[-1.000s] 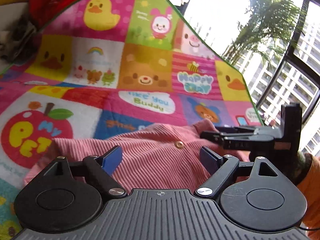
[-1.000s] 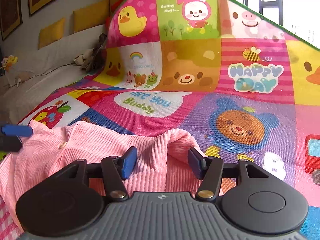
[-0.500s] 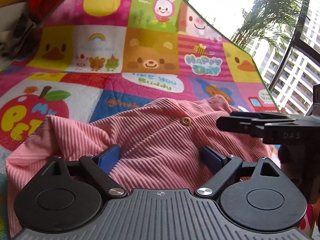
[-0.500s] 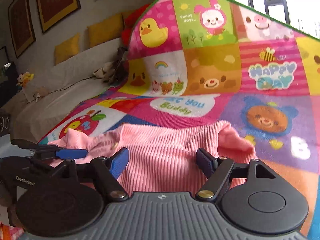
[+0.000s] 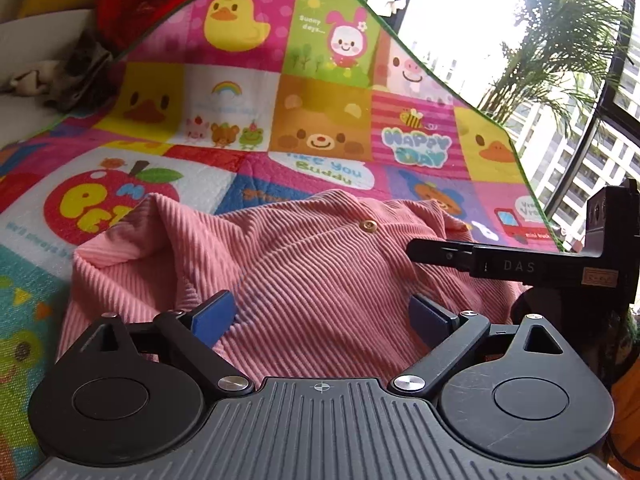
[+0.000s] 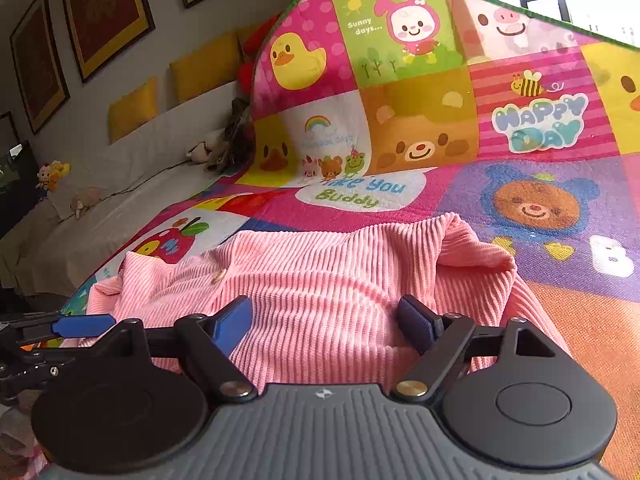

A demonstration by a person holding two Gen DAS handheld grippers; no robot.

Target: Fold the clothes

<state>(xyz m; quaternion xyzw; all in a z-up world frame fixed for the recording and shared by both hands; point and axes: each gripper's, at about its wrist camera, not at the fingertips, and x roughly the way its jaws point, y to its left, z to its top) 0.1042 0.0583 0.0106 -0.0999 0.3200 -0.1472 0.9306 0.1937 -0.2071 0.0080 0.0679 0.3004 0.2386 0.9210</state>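
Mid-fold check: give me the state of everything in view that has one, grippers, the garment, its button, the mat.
left gripper: jaws opening, wide apart over the cloth, pads not pressing it.
right gripper: jaws opening, nothing clamped.
pink ribbed garment: lying loosely bunched on the mat, corners flopped over, not flat.
button: visible on top; fastened or not, cannot tell.
play mat: far end curled upright.

Left gripper [image 5: 322, 320] — grey ribbed body, two black round discs, silver pivot screws, blue pads [image 5: 212, 316] on black fingers. Right gripper [image 6: 324, 320] matches; "DAS" marks its side, orange sleeve [image 5: 628, 400] behind.
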